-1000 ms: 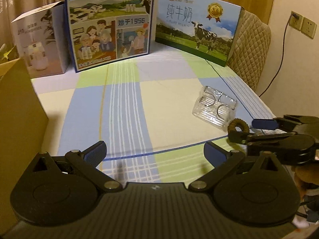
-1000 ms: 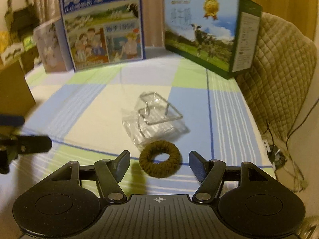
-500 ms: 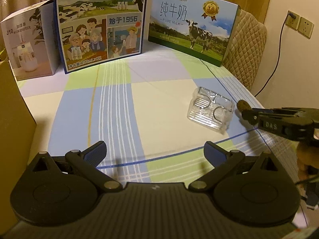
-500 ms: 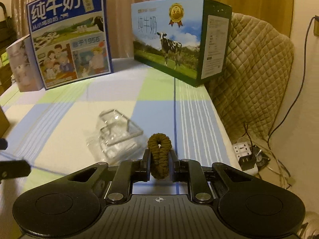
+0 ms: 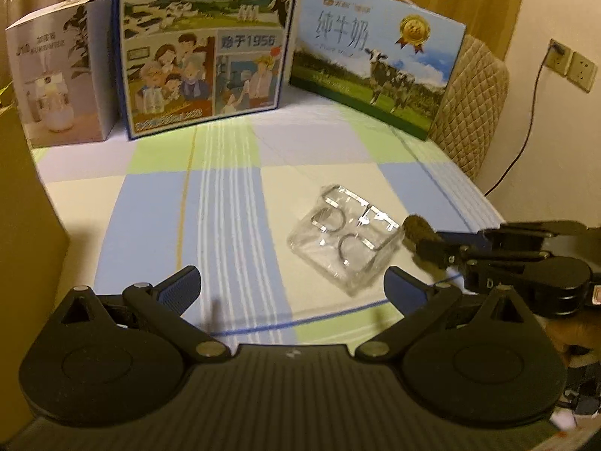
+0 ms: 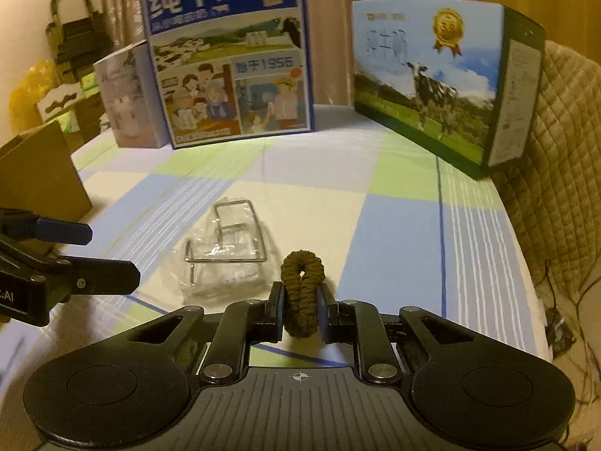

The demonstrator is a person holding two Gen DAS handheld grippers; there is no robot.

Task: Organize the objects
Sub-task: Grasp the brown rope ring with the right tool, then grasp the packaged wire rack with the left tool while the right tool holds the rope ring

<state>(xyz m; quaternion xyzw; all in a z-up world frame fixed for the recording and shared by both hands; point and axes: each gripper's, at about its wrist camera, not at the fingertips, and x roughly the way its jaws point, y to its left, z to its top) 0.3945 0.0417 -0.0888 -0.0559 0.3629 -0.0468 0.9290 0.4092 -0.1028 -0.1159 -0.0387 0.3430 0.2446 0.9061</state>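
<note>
A brown braided hair tie [image 6: 301, 293] is squeezed upright between the fingers of my right gripper [image 6: 300, 306], lifted off the checked cloth. In the left wrist view the same hair tie [image 5: 416, 229] shows at the tip of the right gripper [image 5: 432, 244], just right of a clear plastic box [image 5: 343, 238] with compartments. That clear box [image 6: 225, 251] lies just left of the hair tie in the right wrist view. My left gripper [image 5: 291, 287] hovers open over the cloth, nothing between its fingers, with the box ahead to its right.
Two milk cartons [image 5: 204, 49] [image 5: 372, 60] and a white humidifier box [image 5: 60, 75] stand along the table's back. A brown cardboard box [image 5: 22, 233] rises at the left. A quilted chair back [image 6: 556, 158] and the table's edge lie to the right.
My right gripper went from open around the hair tie on the cloth to shut on it, then lifted it and swung left toward the clear box. The left gripper stayed open.
</note>
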